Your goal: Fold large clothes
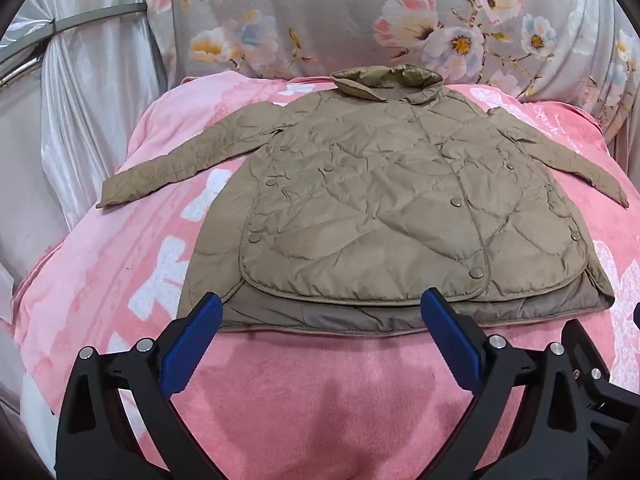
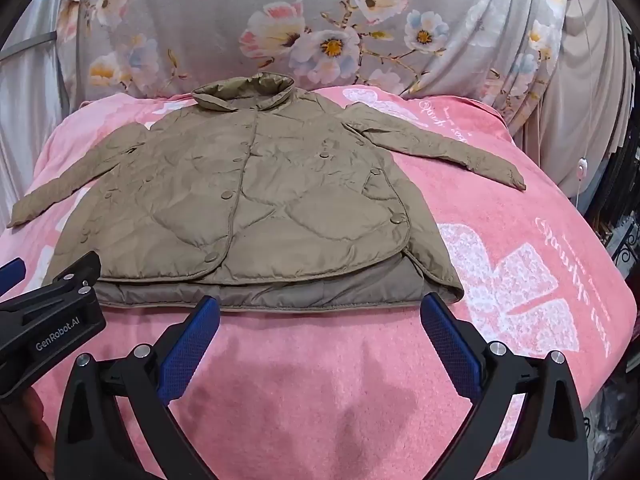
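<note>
- Jacket, tan and quilted, lay flat and front-up on the pink blanket that covered the bed, collar toward the floral fabric at the far end and hem nearest the cameras.
- Both sleeves were spread out to the sides, well apart from the body panel, which I judged left the garment ready for a first fold; no fold looked begun.
- Front flap appeared snapped shut, with the darker lining showing below the rounded hem, so the layers would likely move together when lifted.
- Left tongs hovered just short of the hem with jaws spread wide and nothing between them.
- Right tongs hung likewise at the hem, wide apart and empty; the left tool's black body showed at the left edge of the right wrist view, so the two sat side by side.
- Both tools pointed down toward the near edge, probably to take the hem or reach for the sleeves, though the fisheye bend made it hard to say whether the tips touched the cloth.
</note>
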Demonstrator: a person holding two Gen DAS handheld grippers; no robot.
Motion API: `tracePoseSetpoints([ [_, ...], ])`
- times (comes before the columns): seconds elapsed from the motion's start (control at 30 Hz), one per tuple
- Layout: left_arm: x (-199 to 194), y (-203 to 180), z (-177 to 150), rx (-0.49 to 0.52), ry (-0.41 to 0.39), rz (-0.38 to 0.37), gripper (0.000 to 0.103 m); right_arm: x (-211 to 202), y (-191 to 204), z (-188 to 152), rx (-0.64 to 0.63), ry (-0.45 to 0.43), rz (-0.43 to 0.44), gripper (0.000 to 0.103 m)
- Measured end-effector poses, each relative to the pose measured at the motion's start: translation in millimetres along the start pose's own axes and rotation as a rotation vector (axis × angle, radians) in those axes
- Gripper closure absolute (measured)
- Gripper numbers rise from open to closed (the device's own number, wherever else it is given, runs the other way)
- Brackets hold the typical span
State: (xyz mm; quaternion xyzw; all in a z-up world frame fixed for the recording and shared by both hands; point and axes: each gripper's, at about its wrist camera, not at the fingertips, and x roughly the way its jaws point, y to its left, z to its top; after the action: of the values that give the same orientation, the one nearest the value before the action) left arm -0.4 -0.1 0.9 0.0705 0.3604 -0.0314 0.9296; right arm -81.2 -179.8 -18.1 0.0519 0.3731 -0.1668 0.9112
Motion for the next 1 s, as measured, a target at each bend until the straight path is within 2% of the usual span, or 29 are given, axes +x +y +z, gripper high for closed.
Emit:
tracePoseSetpoints([
  [0.17,-6.0,0.3,0.0,-0.018,-0.021,-0.001,0.006,1.8,7.7,-2.9,-0.022,0.018,-0.015,0.005],
  [0.2,2.6,1.5,-3.8,-0.015,-0.002,0.0,0.006,5.2,3.9,-3.2,-0.017,0.024,-0.004,0.005],
  [0.37,-0.9,1.9,-10.6,-0.016,-0.011,0.015,0.007,3.9,9.7,-9.4,-0.028,0.014,-0.006,0.005],
  [1.0,3.2,5.6,-10.6,-0.032,0.038,-0.001,0.007,-0.4,11.6,-12.2,-0.028,0.015,-0.003,0.005],
])
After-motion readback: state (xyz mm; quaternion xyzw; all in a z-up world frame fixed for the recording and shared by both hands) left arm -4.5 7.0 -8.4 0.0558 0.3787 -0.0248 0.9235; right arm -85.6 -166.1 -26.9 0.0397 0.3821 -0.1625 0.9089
